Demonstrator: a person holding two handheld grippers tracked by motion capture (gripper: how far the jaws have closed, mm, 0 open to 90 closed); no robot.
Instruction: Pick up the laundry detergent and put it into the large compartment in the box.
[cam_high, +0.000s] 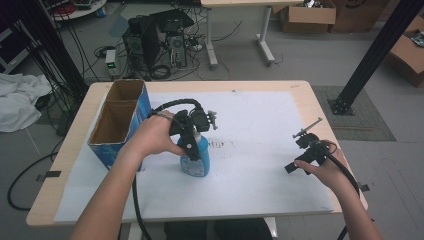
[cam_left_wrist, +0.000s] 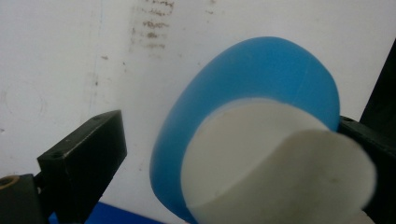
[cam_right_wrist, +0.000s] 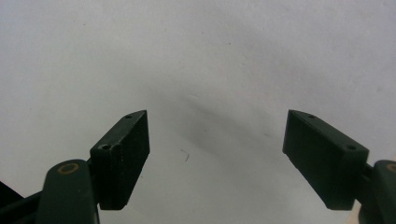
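Note:
A blue bottle (cam_high: 196, 161) with a white cap stands upright on the white sheet (cam_high: 260, 115) left of the table's middle. My left gripper (cam_high: 191, 144) points down over its top. In the left gripper view the white cap (cam_left_wrist: 280, 163) and blue body (cam_left_wrist: 261, 79) sit between the jaws of the left gripper (cam_left_wrist: 233, 135). The left jaw stands clear of the bottle with a gap, while the right jaw is at the bottle's side. My right gripper (cam_high: 296, 154) rests low at the sheet's right side, and its jaws (cam_right_wrist: 217, 140) are wide open over bare white sheet.
An open blue cardboard box (cam_high: 120, 120) with two compartments stands at the table's left, just behind my left hand. The wooden table's edge (cam_high: 320, 120) runs close to my right hand. Faint brown smudges (cam_high: 220, 145) mark the sheet beside the bottle.

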